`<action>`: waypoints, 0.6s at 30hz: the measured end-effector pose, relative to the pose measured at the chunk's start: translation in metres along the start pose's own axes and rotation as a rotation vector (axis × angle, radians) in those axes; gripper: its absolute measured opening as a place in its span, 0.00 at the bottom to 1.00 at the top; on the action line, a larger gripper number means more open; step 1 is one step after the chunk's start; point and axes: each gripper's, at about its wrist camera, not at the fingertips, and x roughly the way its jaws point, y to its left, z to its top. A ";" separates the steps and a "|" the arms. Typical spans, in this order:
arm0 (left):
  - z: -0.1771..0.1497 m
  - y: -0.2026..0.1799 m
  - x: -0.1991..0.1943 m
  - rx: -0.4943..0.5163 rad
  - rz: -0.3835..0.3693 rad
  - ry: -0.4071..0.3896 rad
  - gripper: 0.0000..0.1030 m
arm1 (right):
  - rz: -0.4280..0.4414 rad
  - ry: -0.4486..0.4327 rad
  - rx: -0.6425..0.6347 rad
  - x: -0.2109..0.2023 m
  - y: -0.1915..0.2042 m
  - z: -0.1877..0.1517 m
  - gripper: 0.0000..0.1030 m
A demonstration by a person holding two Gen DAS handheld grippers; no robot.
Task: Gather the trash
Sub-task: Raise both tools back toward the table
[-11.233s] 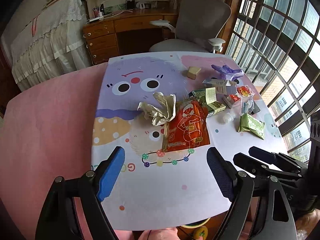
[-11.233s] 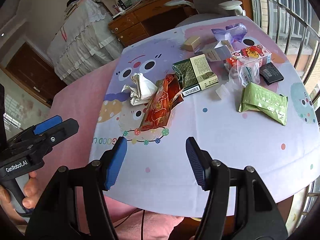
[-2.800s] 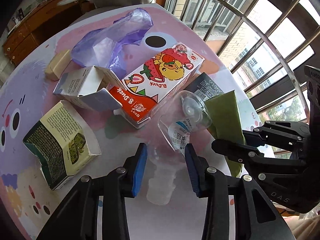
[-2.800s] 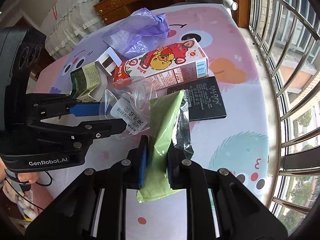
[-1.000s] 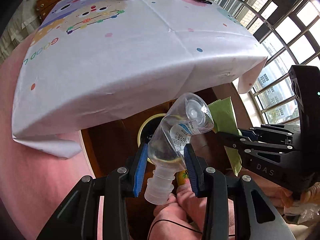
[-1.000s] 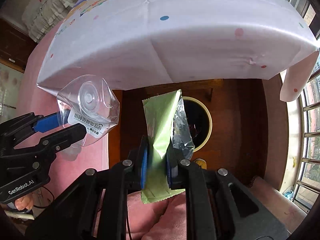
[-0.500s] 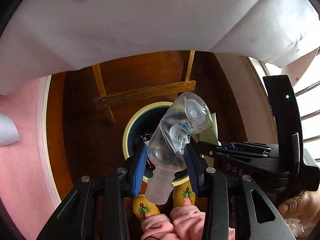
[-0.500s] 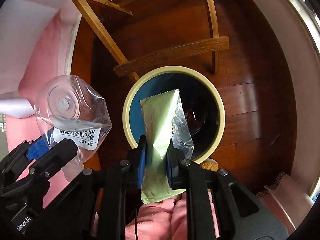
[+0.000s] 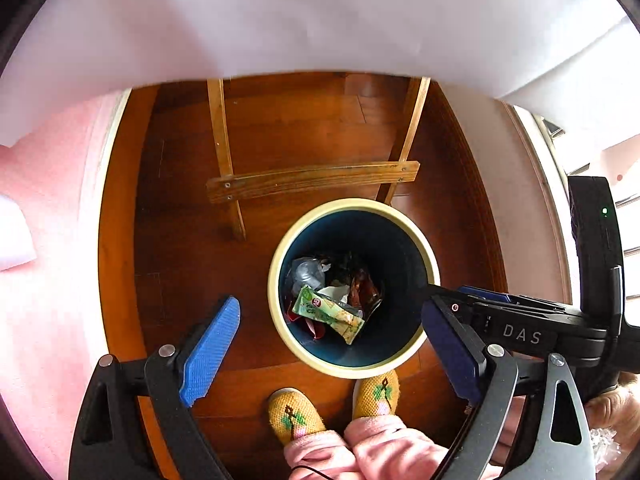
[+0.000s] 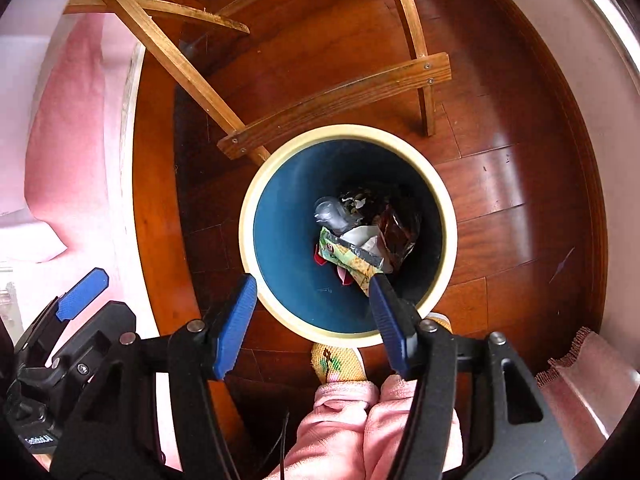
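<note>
Both claws released, empty: left gripper (image 9: 332, 344) and right gripper (image 10: 314, 320) above bin (image 10: 256, 188). Green wrapper (image 10: 350, 258) and bottle (image 10: 330, 212) inside bin, on floor under table.

Both wrist views aimed straight down at the wooden floor (image 9: 180, 248), from well above it. Left wrist view set further from the bin (image 9: 276, 272), with the cloth edge of the counter (image 9: 320, 20) across its top. Right wrist view nearer, the bin (image 10: 250, 216) filling its middle. Shared by both: bin, wooden crossbar (image 9: 312, 180) (image 10: 336, 100), yellow slippers (image 9: 296, 412) (image 10: 336, 364) and pink trouser legs (image 9: 360, 448) (image 10: 352, 420) at the bottom edge. Each view catching the other gripper at its side.
</note>
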 end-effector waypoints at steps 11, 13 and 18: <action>0.007 -0.025 -0.123 -0.008 -0.004 -0.103 0.91 | 0.006 -0.032 -0.033 -0.111 0.039 -0.008 0.54; 0.008 -0.033 -0.151 -0.014 -0.012 -0.124 0.91 | 0.010 -0.043 -0.055 -0.139 0.046 -0.012 0.54; 0.014 -0.063 -0.223 0.008 -0.013 -0.199 0.91 | 0.029 -0.071 -0.108 -0.210 0.058 -0.024 0.54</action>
